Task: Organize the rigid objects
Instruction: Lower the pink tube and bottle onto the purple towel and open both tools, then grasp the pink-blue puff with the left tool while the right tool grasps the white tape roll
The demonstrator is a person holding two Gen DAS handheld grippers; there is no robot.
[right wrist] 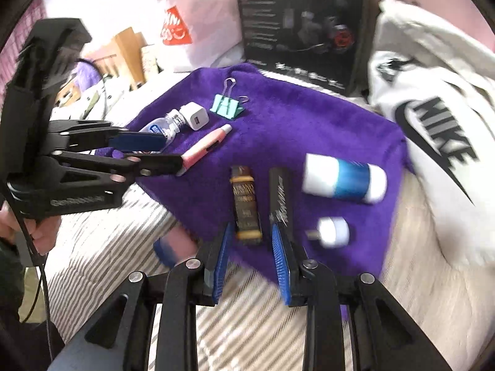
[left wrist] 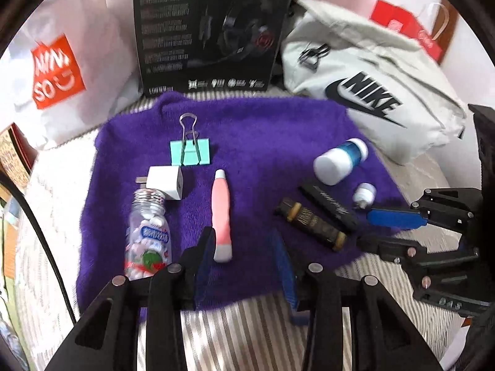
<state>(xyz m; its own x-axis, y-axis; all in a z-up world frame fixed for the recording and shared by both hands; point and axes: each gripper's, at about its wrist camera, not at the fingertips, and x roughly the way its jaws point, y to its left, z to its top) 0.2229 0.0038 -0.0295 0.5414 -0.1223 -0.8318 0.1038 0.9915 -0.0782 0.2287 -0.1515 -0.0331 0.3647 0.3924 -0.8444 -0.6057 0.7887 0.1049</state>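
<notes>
Jaws apart, empty: left gripper [left wrist: 244, 247], right gripper [right wrist: 250, 241].

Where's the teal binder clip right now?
The teal binder clip lies at the far side of the purple towel, left of centre in the left wrist view, just beyond the white charger plug and before the black box.
</notes>
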